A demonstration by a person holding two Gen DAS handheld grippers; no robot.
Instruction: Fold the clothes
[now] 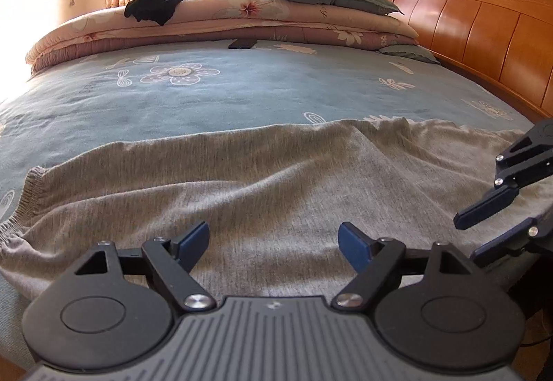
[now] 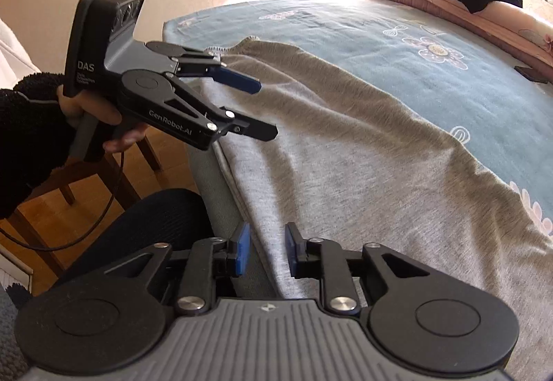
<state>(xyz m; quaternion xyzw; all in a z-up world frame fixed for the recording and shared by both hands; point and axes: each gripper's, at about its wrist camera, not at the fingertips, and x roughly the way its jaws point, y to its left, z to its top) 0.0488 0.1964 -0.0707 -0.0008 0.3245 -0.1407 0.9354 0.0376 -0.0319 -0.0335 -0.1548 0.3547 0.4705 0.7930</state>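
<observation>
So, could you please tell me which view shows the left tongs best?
The right wrist view: it shows the left tongs whole from the side, open above the grey sweater, with the hand on the handle. The left wrist view shows them only from behind, fingers spread wide over the cloth.

Bed (image 1: 214,97): blue flowered cover, wooden headboard.
Grey garment (image 1: 276,180): spread flat on the cover, under and just ahead of both sets of jaws.
Folded quilts (image 1: 242,25): far side.
Dark phone-like slab (image 1: 243,43): beside the quilts.
</observation>
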